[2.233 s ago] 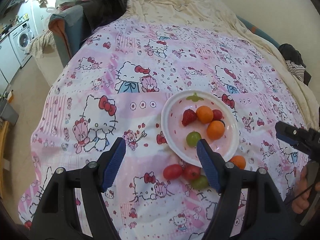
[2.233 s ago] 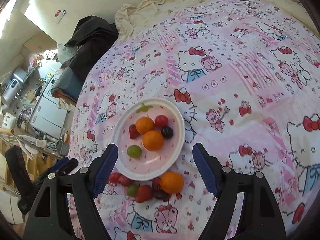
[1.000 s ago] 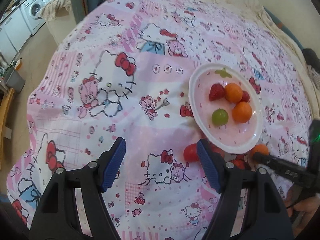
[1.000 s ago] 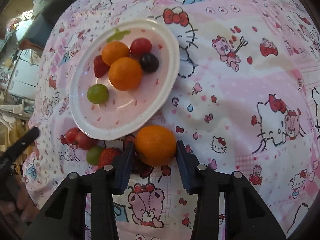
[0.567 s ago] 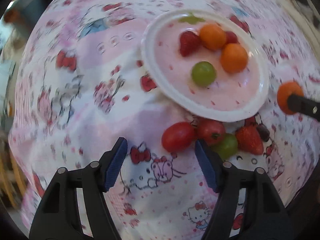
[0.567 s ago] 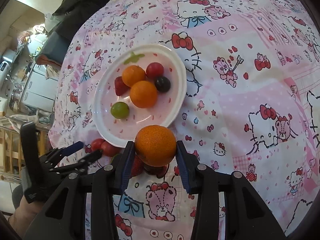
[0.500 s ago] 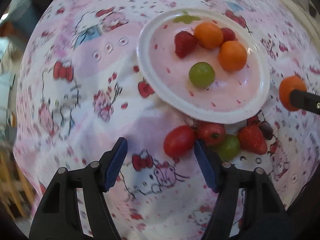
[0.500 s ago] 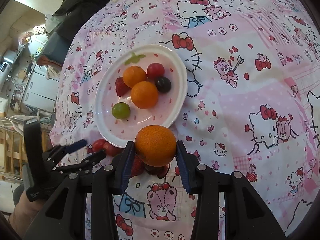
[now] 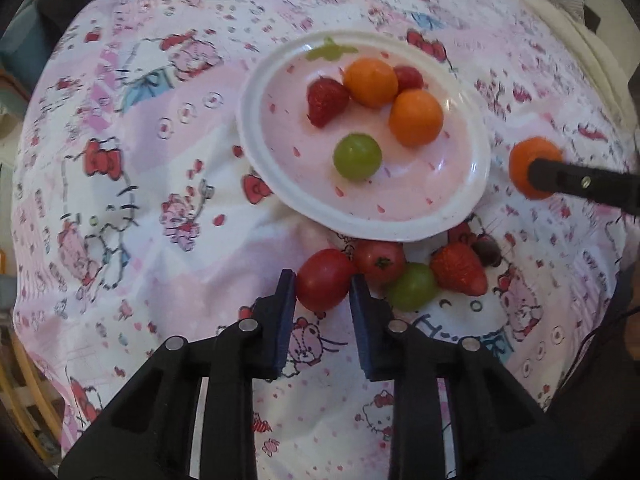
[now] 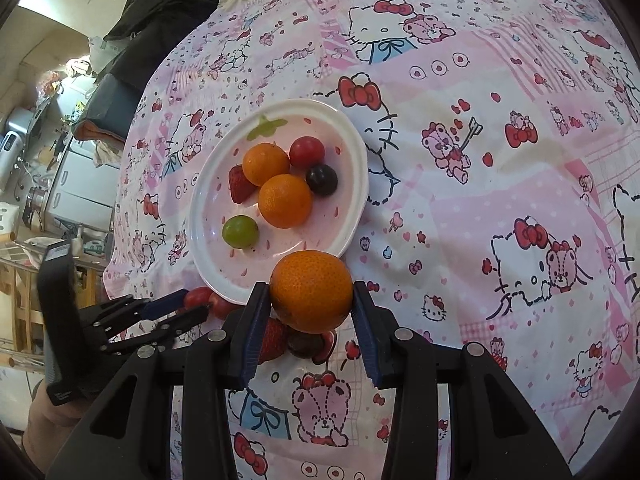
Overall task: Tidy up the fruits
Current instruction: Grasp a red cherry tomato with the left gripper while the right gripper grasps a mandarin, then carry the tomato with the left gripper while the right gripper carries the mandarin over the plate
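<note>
Fruits half sorted: some on white plate [image 9: 256, 148], some loose on soft cartoon bedsheet [image 9: 140, 240] just below plate rim.

Right gripper [image 10: 310, 312] squeezes round bumpy orange [image 10: 311, 290], held up near plate edge. Next, I think: move over plate, let go gently so it does not roll.

Left gripper [image 9: 322, 292] closes around smooth oval red tomato [image 9: 325, 279]; pads touch or nearly touch, tomato on sheet. Next, I think: pinch softly, lift.

Green grape [image 9: 412, 287], bumpy strawberry [image 9: 458, 274] wait nearby.
</note>
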`<state>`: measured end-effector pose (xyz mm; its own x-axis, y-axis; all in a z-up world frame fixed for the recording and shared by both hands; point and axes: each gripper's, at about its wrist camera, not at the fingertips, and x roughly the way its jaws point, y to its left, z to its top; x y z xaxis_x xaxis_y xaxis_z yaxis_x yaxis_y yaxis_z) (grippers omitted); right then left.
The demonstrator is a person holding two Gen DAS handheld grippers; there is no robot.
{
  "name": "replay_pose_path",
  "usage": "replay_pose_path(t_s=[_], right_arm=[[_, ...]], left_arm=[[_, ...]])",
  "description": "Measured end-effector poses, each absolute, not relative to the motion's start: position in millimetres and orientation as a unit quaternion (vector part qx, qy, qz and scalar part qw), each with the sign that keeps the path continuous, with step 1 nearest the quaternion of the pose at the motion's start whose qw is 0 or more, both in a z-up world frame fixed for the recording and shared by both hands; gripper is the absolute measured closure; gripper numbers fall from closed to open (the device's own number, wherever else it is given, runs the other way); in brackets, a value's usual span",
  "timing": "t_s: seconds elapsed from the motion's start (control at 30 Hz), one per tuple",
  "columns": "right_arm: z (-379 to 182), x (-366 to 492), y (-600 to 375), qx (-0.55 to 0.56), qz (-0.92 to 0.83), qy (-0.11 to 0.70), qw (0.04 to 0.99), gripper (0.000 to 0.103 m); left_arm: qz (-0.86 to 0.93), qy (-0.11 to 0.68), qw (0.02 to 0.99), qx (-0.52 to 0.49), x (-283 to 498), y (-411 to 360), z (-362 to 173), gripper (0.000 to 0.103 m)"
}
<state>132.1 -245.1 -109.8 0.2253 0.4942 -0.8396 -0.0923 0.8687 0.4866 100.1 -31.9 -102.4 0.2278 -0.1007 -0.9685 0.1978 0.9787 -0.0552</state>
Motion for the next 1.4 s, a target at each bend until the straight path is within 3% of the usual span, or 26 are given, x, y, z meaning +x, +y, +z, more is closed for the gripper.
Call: replay_pose_path(t_s=[0.2,0.73,1.0,1.4], right_arm=[[-108,129,-247,0.17,0.187,0.589,0.767,0.06],[-80,114,-253,0.184,0.206,0.538,0.796,0.06],[-52,114,-265,0.206,0.213,0.482,0.825,0.06],[-29,145,-270,0.196,0.226,0.436,0.849,0.06]], left_arm=[[-0.08,0.606,0.791,-0.002,85,-10,-93,0.081],[-0.026,0.48,0.872,-0.092,67,34,-35,0.081],[0.001,0.432,0.896,-0.101,66,40,-10,0.081],[-0.016,0.422,0.905,-0.058,98,15,16,0.081]])
